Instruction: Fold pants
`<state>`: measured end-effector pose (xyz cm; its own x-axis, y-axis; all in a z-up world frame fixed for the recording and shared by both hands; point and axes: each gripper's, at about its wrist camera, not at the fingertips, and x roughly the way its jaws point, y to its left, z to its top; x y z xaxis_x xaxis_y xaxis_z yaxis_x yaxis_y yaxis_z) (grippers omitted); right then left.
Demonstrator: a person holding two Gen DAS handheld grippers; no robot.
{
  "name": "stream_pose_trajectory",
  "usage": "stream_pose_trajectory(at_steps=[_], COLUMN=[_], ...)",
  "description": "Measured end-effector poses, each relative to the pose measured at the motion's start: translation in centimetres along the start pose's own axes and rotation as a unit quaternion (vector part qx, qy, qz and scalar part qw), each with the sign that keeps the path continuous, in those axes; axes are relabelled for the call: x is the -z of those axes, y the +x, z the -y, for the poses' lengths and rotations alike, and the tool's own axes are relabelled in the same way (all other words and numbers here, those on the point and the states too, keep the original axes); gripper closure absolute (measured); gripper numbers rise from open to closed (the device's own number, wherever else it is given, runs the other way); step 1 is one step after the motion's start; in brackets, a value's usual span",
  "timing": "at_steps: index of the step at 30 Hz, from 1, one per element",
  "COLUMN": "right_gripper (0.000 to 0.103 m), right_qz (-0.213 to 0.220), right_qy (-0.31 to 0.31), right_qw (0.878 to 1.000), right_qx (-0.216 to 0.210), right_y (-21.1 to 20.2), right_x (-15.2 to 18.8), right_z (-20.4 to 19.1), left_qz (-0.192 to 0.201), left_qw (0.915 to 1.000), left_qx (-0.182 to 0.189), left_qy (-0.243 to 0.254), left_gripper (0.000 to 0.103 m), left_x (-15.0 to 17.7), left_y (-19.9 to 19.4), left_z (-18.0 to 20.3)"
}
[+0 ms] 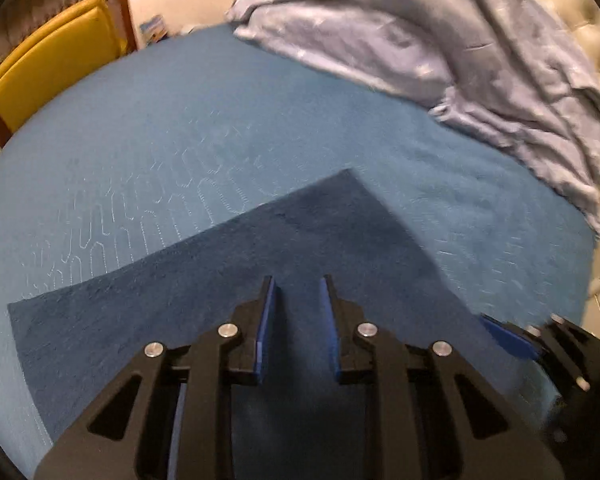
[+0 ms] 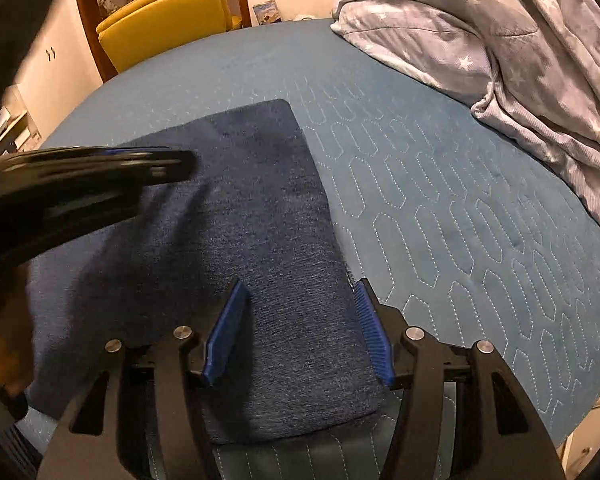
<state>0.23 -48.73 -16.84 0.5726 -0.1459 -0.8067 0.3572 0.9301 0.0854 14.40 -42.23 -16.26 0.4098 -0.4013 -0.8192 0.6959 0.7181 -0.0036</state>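
Note:
The pants (image 1: 260,248) are a dark navy folded rectangle lying flat on the blue quilted bedspread (image 1: 160,140). My left gripper (image 1: 297,284) hovers over their near part, jaws a narrow gap apart with nothing between them. In the right wrist view the same pants (image 2: 260,200) stretch away from the camera. My right gripper (image 2: 302,286) stands open over their right edge, holding nothing. The left gripper (image 2: 180,160) crosses that view as a dark blur at the left, above the pants. One blue pad of the right gripper (image 1: 512,340) shows low at the right of the left wrist view.
A rumpled grey-blue duvet with stars (image 2: 520,60) is heaped at the back right of the bed, against a tufted headboard (image 1: 580,8). A yellow chair (image 2: 168,12) stands beyond the far left edge. A hand (image 2: 4,348) shows at the lower left.

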Motion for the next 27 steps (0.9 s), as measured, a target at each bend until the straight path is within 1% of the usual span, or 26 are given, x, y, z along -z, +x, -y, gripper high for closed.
stream_pose_trajectory(at_steps=[3, 5, 7, 9, 10, 11, 13, 14, 16, 19, 20, 21, 22, 23, 25, 26, 27], right_gripper=[0.049, 0.049, 0.048, 0.048, 0.048, 0.048, 0.048, 0.048, 0.048, 0.048, 0.048, 0.048, 0.048, 0.048, 0.048, 0.048, 0.048], right_qz=[-0.006, -0.005, -0.006, -0.006, -0.006, -0.007, -0.007, -0.007, -0.006, -0.008, -0.008, -0.008, -0.007, -0.006, -0.005, -0.005, -0.005], right_qy=[0.008, 0.006, 0.003, 0.006, 0.008, 0.009, 0.011, 0.009, 0.005, 0.0, -0.001, -0.001, 0.0, 0.0, -0.001, -0.002, -0.003], right_qw=[1.0, 1.0, 1.0, 1.0, 1.0, 1.0, 1.0, 1.0, 1.0, 1.0, 1.0, 1.0, 1.0, 1.0, 1.0, 1.0, 1.0], right_qx=[-0.007, -0.004, -0.001, -0.003, -0.005, -0.006, -0.007, -0.006, -0.003, 0.0, 0.0, -0.001, -0.002, -0.002, 0.0, 0.002, 0.003], right_y=[0.3, 0.4, 0.5, 0.6, 0.7, 0.7, 0.9, 0.9, 1.0, 1.1, 1.0, 1.1, 1.1, 1.1, 1.1, 1.1, 1.1], right_x=[0.1, 0.2, 0.2, 0.3, 0.4, 0.4, 0.5, 0.5, 0.5, 0.6, 0.6, 0.7, 0.7, 0.8, 0.8, 0.8, 0.8], right_z=[0.4, 0.3, 0.2, 0.3, 0.4, 0.5, 0.6, 0.6, 0.6, 0.5, 0.4, 0.5, 0.5, 0.5, 0.5, 0.4, 0.4], left_qz=[-0.008, -0.007, -0.004, 0.016, 0.031, 0.034, 0.014, -0.002, -0.01, -0.009, 0.002, 0.014, 0.025, 0.026, 0.025, 0.016, 0.004], left_qw=[0.9999, 0.9998, 0.9994, 0.9989, 0.9985, 0.9983, 0.9981, 0.9974, 0.9964, 0.9947, 0.9938, 0.9933, 0.9918, 0.991, 0.9892, 0.9902, 0.9914], left_qx=[0.006, 0.008, 0.017, 0.018, 0.012, 0.004, -0.02, -0.024, -0.008, 0.012, 0.004, 0.002, 0.001, -0.005, -0.022, -0.024, -0.029], left_qy=[-0.009, -0.014, -0.029, -0.041, -0.044, -0.046, -0.057, -0.067, -0.083, -0.102, -0.111, -0.115, -0.125, -0.131, -0.142, -0.137, -0.127], left_gripper=[0.078, 0.078, 0.078, 0.078, 0.078, 0.078, 0.078, 0.078, 0.072, 0.072, 0.072, 0.071, 0.068, 0.066, 0.059, 0.057, 0.055], left_x=[-0.8, -1.2, -1.5, -1.8, -1.9, -1.9, -2.0, -1.9, -1.7, -1.8, -1.7, -1.4, -0.8, 0.0, 1.8, 3.5, 4.3], left_y=[1.5, 1.6, 1.3, 0.2, -0.4, -0.8, 0.0, 0.9, 1.8, 1.6, 0.4, -0.6, -1.7, -2.6, -3.6, -3.8, -3.6], left_z=[-0.6, -0.9, -1.3, -1.6, -1.7, -2.0, -2.6, -3.2, -4.2, -5.1, -5.4, -5.6, -5.9, -6.1, -6.3, -6.0, -5.7])
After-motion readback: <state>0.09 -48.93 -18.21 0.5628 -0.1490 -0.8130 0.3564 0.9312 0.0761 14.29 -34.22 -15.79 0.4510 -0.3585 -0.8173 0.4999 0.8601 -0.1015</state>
